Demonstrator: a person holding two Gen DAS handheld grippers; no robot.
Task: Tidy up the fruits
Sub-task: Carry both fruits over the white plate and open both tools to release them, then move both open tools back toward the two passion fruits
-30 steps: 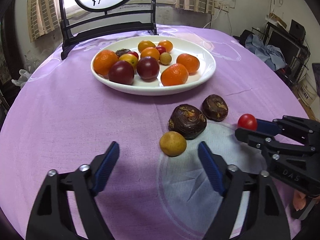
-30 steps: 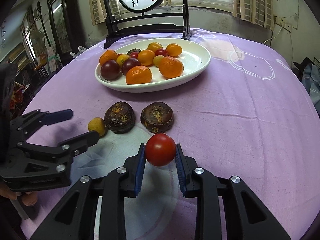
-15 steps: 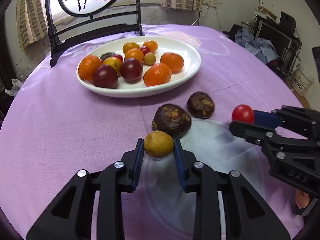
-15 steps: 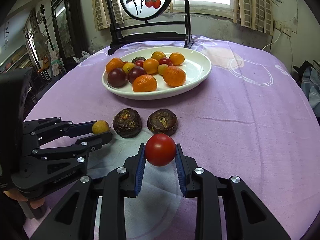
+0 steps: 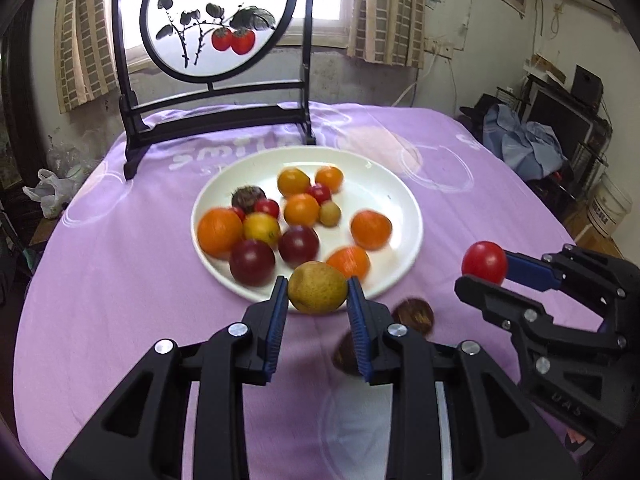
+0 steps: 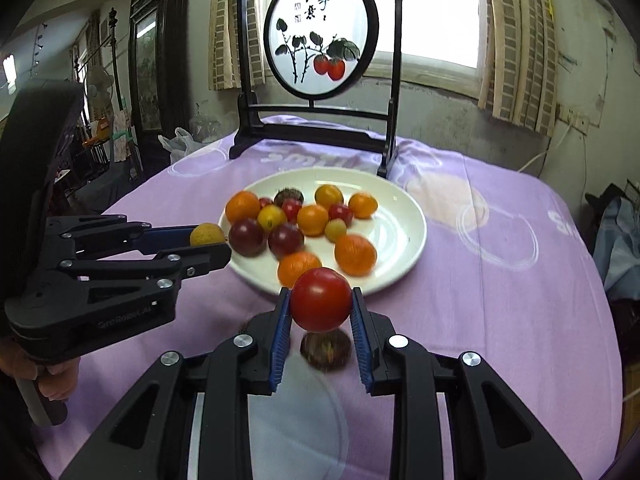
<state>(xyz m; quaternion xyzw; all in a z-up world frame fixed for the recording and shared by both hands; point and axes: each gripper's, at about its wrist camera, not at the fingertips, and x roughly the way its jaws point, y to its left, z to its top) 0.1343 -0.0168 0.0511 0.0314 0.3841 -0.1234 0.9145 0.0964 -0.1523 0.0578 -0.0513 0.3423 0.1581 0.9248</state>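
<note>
My left gripper point(image 5: 317, 300) is shut on a yellow-brown round fruit point(image 5: 317, 287), held above the cloth by the near rim of the white plate point(image 5: 404, 208). It also shows in the right wrist view point(image 6: 207, 234). My right gripper point(image 6: 321, 312) is shut on a red tomato point(image 6: 321, 299), also lifted; the tomato shows in the left wrist view point(image 5: 484, 262). The plate point(image 6: 400, 224) holds several oranges, plums and small tomatoes. Two dark brown fruits point(image 5: 413, 314) lie on the cloth below the grippers; one shows under the tomato point(image 6: 326, 350).
A black-framed round painted screen point(image 5: 216, 20) stands behind the plate on the purple tablecloth point(image 5: 100, 280). The table edge drops off on the right, with clutter and a bucket point(image 5: 608, 204) beyond it.
Both grippers have risen from the cloth with their fruits and moved toward the plate. One second ago the left gripper was open around the yellow fruit; it then shut on it.
</note>
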